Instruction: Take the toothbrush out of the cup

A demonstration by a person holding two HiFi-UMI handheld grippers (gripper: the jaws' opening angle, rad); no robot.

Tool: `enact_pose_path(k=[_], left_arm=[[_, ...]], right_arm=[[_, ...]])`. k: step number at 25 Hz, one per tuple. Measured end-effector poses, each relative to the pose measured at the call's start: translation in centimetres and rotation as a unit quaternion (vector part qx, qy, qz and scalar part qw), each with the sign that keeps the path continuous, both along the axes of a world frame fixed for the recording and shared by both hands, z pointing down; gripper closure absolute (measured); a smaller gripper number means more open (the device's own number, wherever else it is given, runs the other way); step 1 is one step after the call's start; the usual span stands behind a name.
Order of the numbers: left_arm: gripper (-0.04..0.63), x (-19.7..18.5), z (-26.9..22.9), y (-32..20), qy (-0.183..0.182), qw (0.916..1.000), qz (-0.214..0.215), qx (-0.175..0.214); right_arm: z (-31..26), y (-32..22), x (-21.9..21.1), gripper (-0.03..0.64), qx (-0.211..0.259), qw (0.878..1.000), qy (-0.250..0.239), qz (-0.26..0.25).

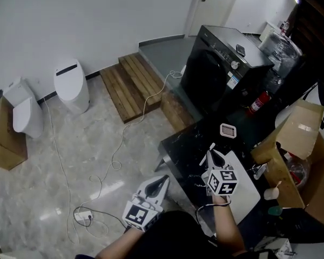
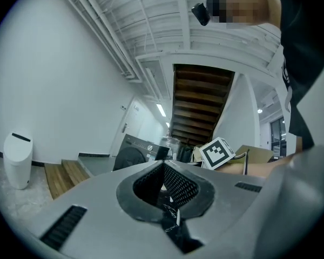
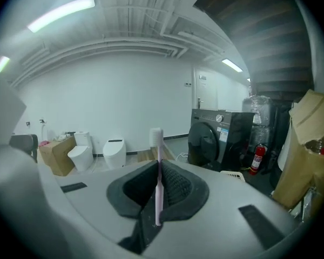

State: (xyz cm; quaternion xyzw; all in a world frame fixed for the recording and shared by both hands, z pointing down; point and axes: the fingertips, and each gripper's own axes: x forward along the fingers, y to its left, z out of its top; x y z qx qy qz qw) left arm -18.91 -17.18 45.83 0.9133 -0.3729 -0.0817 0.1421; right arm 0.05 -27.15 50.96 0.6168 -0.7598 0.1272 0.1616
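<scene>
A pink toothbrush (image 3: 158,182) with a white bristle head stands upright between the jaws of my right gripper (image 3: 159,166), which is shut on its handle. In the head view the right gripper (image 1: 213,155) is over the black table (image 1: 181,144), and the toothbrush (image 1: 210,148) shows as a thin pale stick at its tip. My left gripper (image 1: 163,180) hangs lower left, off the table's near corner. In its own view the left gripper (image 2: 163,167) is shut with nothing between the jaws. I cannot pick out a cup in any view.
A white board (image 1: 247,190) and a small white slotted piece (image 1: 228,130) lie on the table. A black washing machine (image 1: 221,69), a fire extinguisher (image 1: 257,102) and an open cardboard box (image 1: 299,144) stand to the right. Toilets (image 1: 73,88), wooden steps (image 1: 132,85) and a floor cable (image 1: 116,155) are to the left.
</scene>
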Motion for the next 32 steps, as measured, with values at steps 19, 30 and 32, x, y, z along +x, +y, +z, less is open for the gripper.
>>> enact_pose_path(k=[19,30,32], left_arm=[[0.571,4.2,6.4,-14.3,-0.049,0.9960,0.025,-0.071],[0.571,5.5,9.7,-18.2,-0.063,0.9915,0.027,-0.110],[0.571,5.3,10.2,-18.9,-0.066,0.9906,0.022,-0.118]], right_arm=[[16.4,-10.4,-0.8,0.581,-0.179,0.981,-0.059,-0.043],[24.2,-13.2,-0.6,0.592,-0.257,0.961,-0.089,-0.045],[24.7,-13.5,-0.6,0.603,-0.260,0.960,-0.089,-0.046]])
